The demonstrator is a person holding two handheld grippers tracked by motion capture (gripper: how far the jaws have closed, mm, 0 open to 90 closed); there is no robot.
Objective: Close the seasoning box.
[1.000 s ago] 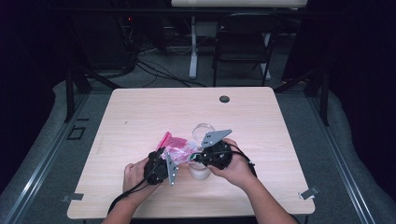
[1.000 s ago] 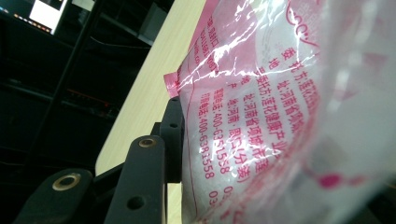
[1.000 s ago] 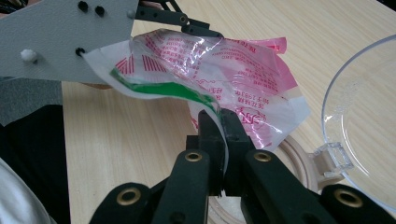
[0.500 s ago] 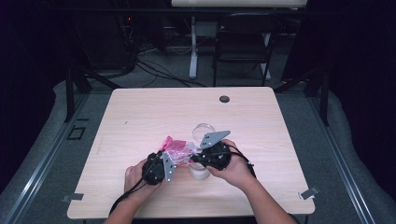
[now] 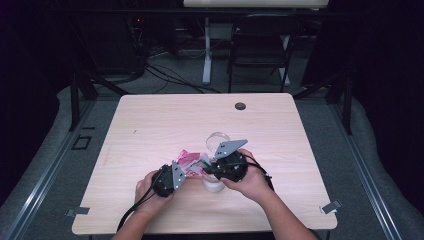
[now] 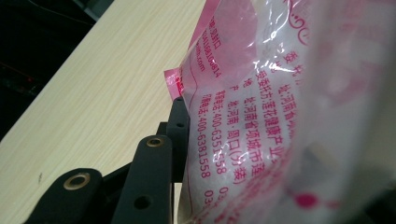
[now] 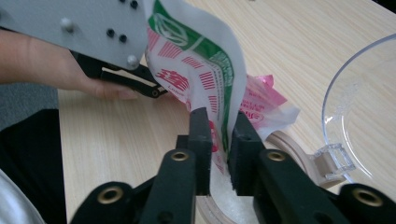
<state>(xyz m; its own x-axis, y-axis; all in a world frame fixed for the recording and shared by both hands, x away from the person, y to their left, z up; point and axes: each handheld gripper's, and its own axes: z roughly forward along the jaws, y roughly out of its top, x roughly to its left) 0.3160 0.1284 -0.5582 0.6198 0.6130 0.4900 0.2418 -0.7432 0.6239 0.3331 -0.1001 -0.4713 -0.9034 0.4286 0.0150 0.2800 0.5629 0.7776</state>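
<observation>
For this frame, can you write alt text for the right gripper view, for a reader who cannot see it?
The right gripper's two black jaws pinch the edge of a red, green and white plastic packet above a light wooden table. The left gripper, in a hand, grips the packet's far side, and a clear glass bowl stands at right.
</observation>
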